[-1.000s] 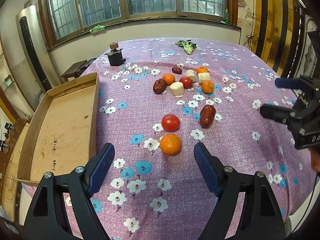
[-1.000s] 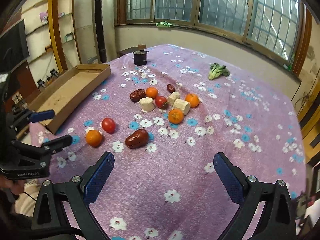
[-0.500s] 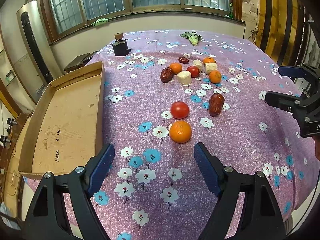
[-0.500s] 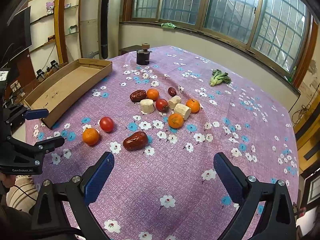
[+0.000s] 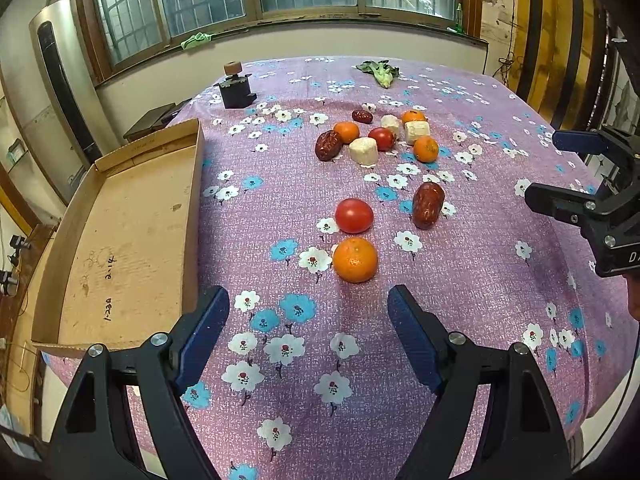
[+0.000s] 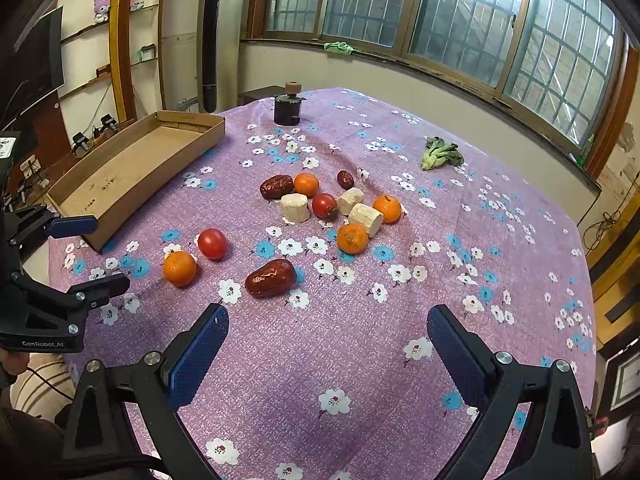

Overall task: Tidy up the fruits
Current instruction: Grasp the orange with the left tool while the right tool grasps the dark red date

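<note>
Fruit lies on a purple flowered tablecloth [image 5: 472,264]. Nearest my open left gripper [image 5: 308,320] sits an orange [image 5: 355,260], just beyond its fingertips, with a tomato [image 5: 354,216] and a large red date [image 5: 428,205] behind it. Farther back is a cluster [image 5: 380,138] of oranges, dates, a tomato and white cylinder pieces. My right gripper [image 6: 326,338] is open and empty; the same date [image 6: 271,278] lies just ahead of its left finger, with the orange [image 6: 179,268] and tomato [image 6: 212,243] to the left. An empty cardboard tray [image 5: 120,232] lies at the left.
A dark jar with a wooden knob [image 5: 237,87] stands at the table's far side, and a leafy green vegetable [image 5: 380,71] lies at the back. The other gripper shows at each view's edge [image 5: 592,200] [image 6: 52,280]. A person's sleeve [image 6: 36,384] is at lower left.
Both grippers have risen and tilted a little, so the table looks farther away and the fruit sits lower in view. Both stay open; nothing on the table moved.
</note>
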